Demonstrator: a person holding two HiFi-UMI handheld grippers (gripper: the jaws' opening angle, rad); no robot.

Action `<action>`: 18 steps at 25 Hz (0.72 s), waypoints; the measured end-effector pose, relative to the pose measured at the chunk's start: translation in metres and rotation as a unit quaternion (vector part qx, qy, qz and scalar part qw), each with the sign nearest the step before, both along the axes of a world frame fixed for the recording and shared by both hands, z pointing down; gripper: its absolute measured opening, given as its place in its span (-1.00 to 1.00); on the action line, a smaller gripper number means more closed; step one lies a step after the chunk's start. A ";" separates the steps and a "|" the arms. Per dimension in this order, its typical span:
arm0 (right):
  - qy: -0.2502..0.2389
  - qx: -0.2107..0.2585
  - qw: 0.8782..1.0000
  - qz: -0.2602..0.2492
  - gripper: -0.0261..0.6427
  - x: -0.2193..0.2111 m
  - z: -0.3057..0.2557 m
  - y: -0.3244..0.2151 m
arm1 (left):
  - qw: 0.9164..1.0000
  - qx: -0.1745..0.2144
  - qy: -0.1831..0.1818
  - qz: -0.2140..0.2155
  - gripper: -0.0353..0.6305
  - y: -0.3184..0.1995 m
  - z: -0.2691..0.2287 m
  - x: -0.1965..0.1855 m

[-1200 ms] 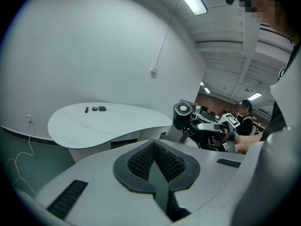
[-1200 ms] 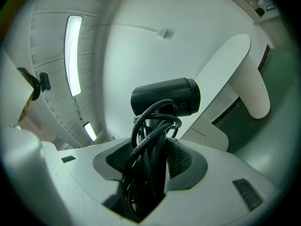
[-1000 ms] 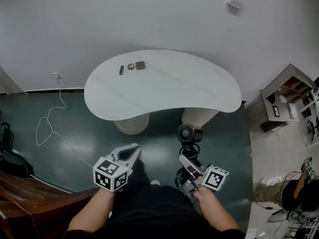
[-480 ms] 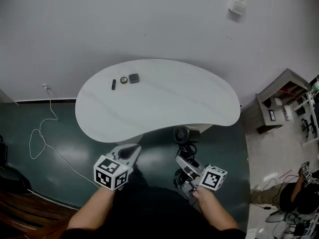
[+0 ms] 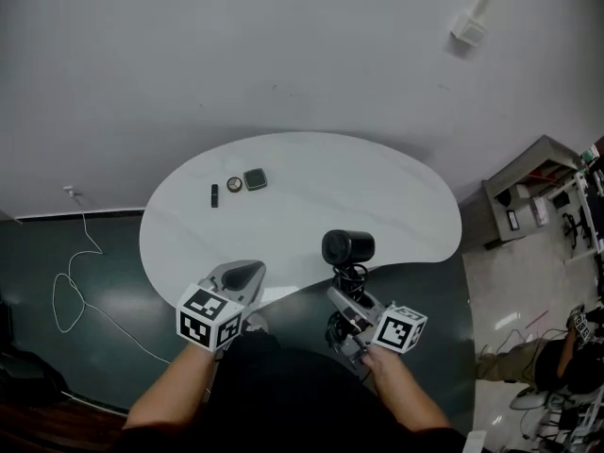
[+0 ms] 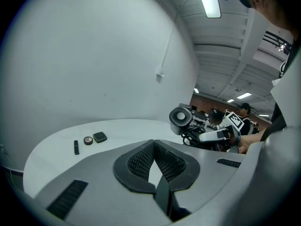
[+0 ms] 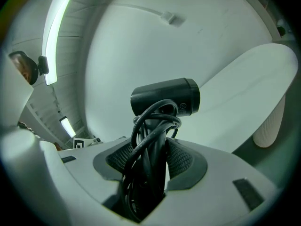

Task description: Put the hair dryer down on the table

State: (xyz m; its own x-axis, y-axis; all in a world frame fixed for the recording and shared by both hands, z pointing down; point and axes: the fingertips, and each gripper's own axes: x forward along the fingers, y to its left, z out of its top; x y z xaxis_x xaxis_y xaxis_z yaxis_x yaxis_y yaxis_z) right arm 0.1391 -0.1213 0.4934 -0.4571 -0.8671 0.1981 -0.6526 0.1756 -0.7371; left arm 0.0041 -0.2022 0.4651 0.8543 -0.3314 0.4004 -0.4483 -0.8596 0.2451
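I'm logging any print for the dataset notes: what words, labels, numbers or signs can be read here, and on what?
No text reads clearly.
Black hair dryer: small round mark on its barrel, too small to read.
Left gripper and right gripper: cubes carry black-and-white square patterns, no letters or digits.
Three small dark items on the white kidney-shaped table: no legible print.

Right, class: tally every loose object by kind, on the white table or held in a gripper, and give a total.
Black hair dryer with coiled cord, held in the right gripper: 1
Thin black stick: 1
Small round compact: 1
Dark square case: 1
Total: 4
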 end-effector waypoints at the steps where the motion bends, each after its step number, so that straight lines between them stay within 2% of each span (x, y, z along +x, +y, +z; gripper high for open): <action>1: 0.002 -0.003 1.000 0.005 -0.33 -0.001 0.002 -0.010 | 1.000 -0.003 -0.001 0.005 -0.84 -0.011 0.002 0.000; 10: 0.016 -0.034 0.998 0.049 -0.33 -0.001 0.014 -0.072 | 0.999 -0.019 -0.003 0.044 -0.84 -0.081 0.019 0.002; 14: 0.023 -0.044 0.998 0.043 -0.33 0.000 0.017 -0.085 | 0.998 -0.025 -0.003 0.049 -0.84 -0.088 0.023 0.006; 18: 0.018 -0.050 0.998 0.030 -0.33 0.004 0.020 -0.100 | 0.999 -0.031 -0.007 0.035 -0.84 -0.094 0.028 0.007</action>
